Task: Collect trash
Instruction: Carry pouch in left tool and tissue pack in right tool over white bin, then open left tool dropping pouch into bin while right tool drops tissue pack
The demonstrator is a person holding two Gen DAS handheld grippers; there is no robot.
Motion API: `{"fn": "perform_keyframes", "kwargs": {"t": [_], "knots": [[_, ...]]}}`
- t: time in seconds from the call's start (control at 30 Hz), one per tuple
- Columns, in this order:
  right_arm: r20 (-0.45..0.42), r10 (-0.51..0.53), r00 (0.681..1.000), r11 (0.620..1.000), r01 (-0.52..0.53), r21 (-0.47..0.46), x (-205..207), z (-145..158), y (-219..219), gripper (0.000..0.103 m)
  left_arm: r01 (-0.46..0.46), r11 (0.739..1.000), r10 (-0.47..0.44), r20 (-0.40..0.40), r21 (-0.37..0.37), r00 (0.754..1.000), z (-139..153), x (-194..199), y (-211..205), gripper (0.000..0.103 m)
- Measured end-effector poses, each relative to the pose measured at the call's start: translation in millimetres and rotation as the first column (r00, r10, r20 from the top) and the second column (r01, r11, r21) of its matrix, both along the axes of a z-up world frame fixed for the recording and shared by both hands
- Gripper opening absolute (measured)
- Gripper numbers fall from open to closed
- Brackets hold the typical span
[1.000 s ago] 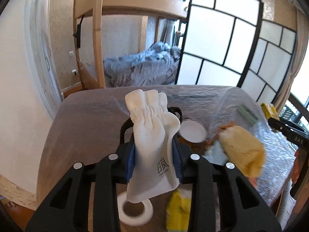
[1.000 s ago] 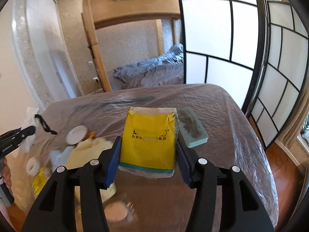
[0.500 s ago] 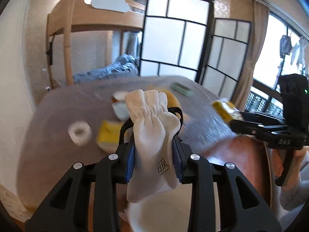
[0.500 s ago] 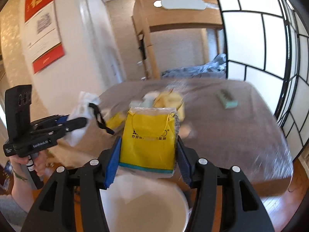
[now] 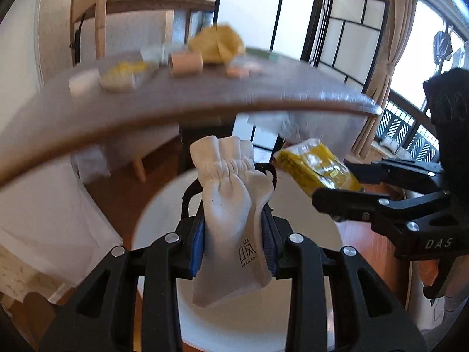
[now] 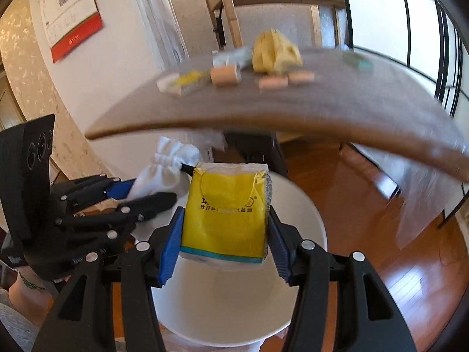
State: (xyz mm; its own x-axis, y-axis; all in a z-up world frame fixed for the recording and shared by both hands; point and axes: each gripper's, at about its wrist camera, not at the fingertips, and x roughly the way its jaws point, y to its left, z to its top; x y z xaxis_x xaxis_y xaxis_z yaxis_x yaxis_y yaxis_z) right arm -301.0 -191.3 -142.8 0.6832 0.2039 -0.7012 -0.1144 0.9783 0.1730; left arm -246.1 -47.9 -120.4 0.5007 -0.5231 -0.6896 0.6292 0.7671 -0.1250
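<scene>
Left wrist view: the left gripper (image 5: 233,248) is seen tilted downward, below the table (image 5: 88,117) edge, its blue-padded fingers (image 5: 197,246) clenched on a white drawstring pouch (image 5: 231,228). The pouch is held upright between the pads, its gathered neck projecting beyond the fingertips and its base hanging behind them; small black printed characters are borne on its lower front, too small to be read. A white round bin (image 5: 304,319) is seen directly beneath the fingers. To the right of the fingers, the right gripper (image 5: 340,187) is seen from the side, lettered "DAS" on its body.

In the right wrist view the right gripper (image 6: 225,234) is likewise angled down over the white round bin (image 6: 234,316) — its fingers (image 6: 171,243) are closed on a yellow packet (image 6: 225,214), gripped by both sides. Dark Chinese characters are printed across the packet, only partly legible. Left of the fingers, the left gripper (image 6: 152,196) is seen with the pouch (image 6: 167,170). Beyond the fingertips, blurred litter is seen on the table (image 6: 322,105) — a crumpled yellow wad (image 6: 275,51) and a tape roll (image 6: 225,76).
</scene>
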Motion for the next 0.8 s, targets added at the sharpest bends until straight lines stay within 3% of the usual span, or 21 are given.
{"fn": "perform_keyframes", "kwargs": {"t": [0.37,0.8], "knots": [[-0.112,-0.058,0.992,0.998,0.057,-0.014,14.8,-61.4,-3.1,0.053,-0.028,0.997,0.037,-0.123,0.073,0.992,-56.0,10.3,-4.7,0.036],[-0.174,-0.095,0.98,0.995,0.087,-0.056,32.3,-93.7,1.5,0.053,-0.022,0.985,0.056,-0.201,0.169,0.978,-97.1,23.4,-16.0,0.036]]}}
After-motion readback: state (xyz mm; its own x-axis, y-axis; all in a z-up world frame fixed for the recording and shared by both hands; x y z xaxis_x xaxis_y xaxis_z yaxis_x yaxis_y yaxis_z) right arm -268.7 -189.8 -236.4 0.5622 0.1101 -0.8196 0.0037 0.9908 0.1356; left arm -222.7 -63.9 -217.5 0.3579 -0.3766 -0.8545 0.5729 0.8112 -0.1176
